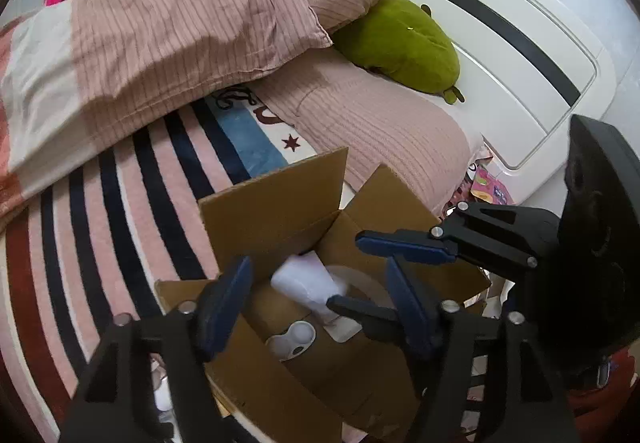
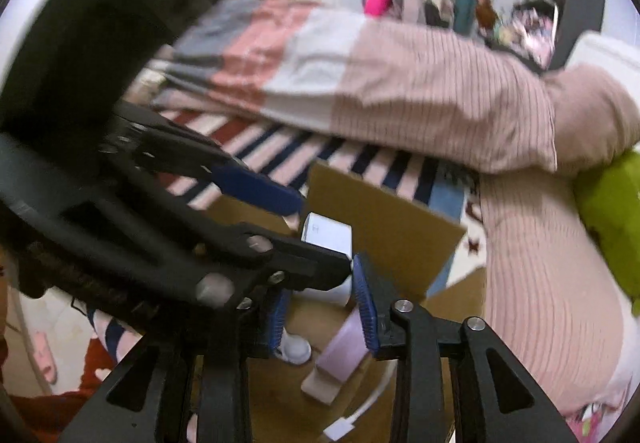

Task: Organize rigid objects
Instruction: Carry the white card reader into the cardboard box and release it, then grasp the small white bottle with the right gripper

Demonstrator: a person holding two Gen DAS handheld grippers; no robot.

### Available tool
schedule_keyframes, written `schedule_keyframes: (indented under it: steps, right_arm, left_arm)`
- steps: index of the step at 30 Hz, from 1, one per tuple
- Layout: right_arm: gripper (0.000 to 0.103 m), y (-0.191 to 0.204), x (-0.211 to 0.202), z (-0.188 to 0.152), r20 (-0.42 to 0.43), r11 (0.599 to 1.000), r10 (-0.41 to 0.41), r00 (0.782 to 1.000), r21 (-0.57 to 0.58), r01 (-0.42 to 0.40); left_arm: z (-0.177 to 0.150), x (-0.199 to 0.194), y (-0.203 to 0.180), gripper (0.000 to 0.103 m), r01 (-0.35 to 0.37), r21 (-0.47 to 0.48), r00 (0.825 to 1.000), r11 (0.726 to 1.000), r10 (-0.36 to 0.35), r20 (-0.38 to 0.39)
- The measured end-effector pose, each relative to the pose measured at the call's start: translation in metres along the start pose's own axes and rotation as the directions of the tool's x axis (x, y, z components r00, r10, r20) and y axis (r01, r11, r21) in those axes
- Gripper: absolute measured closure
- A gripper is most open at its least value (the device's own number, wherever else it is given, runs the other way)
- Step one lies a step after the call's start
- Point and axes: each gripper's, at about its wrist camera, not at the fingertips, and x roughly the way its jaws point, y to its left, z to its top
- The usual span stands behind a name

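Observation:
An open cardboard box (image 1: pixel 280 203) stands on the bed with its flaps up. Inside lie a white boxy item (image 1: pixel 308 283), a small white lobed piece (image 1: pixel 292 339), a lilac tube (image 2: pixel 344 347) and a white cable (image 2: pixel 352 419). My left gripper (image 1: pixel 318 263) hangs over the box, open, its blue pads wide on either side of the white item (image 2: pixel 328 239) without touching it. My right gripper (image 2: pixel 320 283) reaches in from the right (image 1: pixel 345 270), crossing the left one's fingers. Its pads stand a little apart with nothing pinched between them.
The box rests on a striped blanket (image 1: pixel 120 203). A pink ribbed duvet (image 1: pixel 180 35) is heaped behind it. A pink pillow (image 1: pixel 384 131) and a green plush (image 1: pixel 400 39) lie against the white headboard (image 1: pixel 520 55). Floor with a pink slipper (image 2: pixel 40 355) shows at the lower left.

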Motion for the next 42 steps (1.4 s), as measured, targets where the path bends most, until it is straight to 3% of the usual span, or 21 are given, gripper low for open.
schedule_keyframes:
  steps: [4, 8, 15, 19, 23, 25, 28, 30, 36, 39, 41, 42]
  right_arm:
    - [0.068, 0.005, -0.007, -0.001, -0.005, 1.0, 0.013, 1.0, 0.007, -0.013]
    - [0.068, 0.027, -0.02, 0.007, 0.02, 0.998, 0.063, 0.998, -0.004, -0.063]
    - [0.067, 0.109, -0.032, 0.017, 0.05, 0.969, 0.235, 0.971, -0.086, -0.231]
    - [0.062, 0.162, -0.009, 0.01, -0.004, 0.937, 0.334, 0.943, -0.107, -0.333]
    - [0.061, 0.197, 0.039, -0.009, -0.107, 0.919, 0.379, 0.919, -0.068, -0.388]
    - [0.061, 0.205, 0.072, -0.022, -0.17, 0.927, 0.368, 0.914, -0.013, -0.376]
    - [0.061, 0.208, 0.11, -0.037, -0.227, 0.959, 0.28, 0.933, 0.018, -0.283]
    - [0.061, 0.208, 0.128, -0.041, -0.254, 0.967, 0.254, 0.933, 0.04, -0.252]
    - [0.061, 0.207, 0.149, -0.036, -0.277, 0.965, 0.259, 0.925, 0.115, -0.236]
    - [0.061, 0.205, 0.154, -0.031, -0.254, 0.972, 0.223, 0.941, 0.131, -0.195]
    - [0.068, 0.205, 0.155, -0.03, -0.242, 0.972, 0.217, 0.946, 0.143, -0.186]
    - [0.081, 0.205, 0.155, -0.032, -0.243, 0.974, 0.209, 0.947, 0.133, -0.181]
  left_arm:
    - [-0.006, -0.022, 0.002, 0.031, -0.018, 0.01, 0.999, 1.0, 0.018, 0.035]
    - [-0.021, -0.06, 0.01, 0.028, -0.083, 0.015, 0.992, 0.996, 0.081, 0.098]
    - [-0.076, -0.123, 0.057, 0.025, -0.221, -0.059, 0.956, 0.973, 0.228, 0.183]
    - [-0.121, -0.132, 0.096, 0.024, -0.284, -0.127, 0.936, 0.95, 0.304, 0.178]
    - [-0.167, -0.126, 0.131, 0.024, -0.289, -0.197, 0.937, 0.937, 0.319, 0.144]
    - [-0.185, -0.122, 0.141, 0.024, -0.297, -0.215, 0.936, 0.93, 0.329, 0.129]
    - [-0.205, -0.12, 0.152, 0.024, -0.282, -0.247, 0.941, 0.927, 0.318, 0.119]
    - [-0.213, -0.119, 0.156, 0.024, -0.277, -0.266, 0.941, 0.923, 0.317, 0.121]
    - [-0.225, -0.124, 0.16, 0.024, -0.266, -0.281, 0.94, 0.922, 0.312, 0.135]
    - [-0.226, -0.125, 0.161, 0.024, -0.264, -0.283, 0.941, 0.922, 0.311, 0.136]
    - [-0.226, -0.124, 0.161, 0.024, -0.264, -0.286, 0.942, 0.921, 0.31, 0.131]
    - [-0.226, -0.123, 0.161, 0.024, -0.263, -0.286, 0.943, 0.922, 0.308, 0.127]
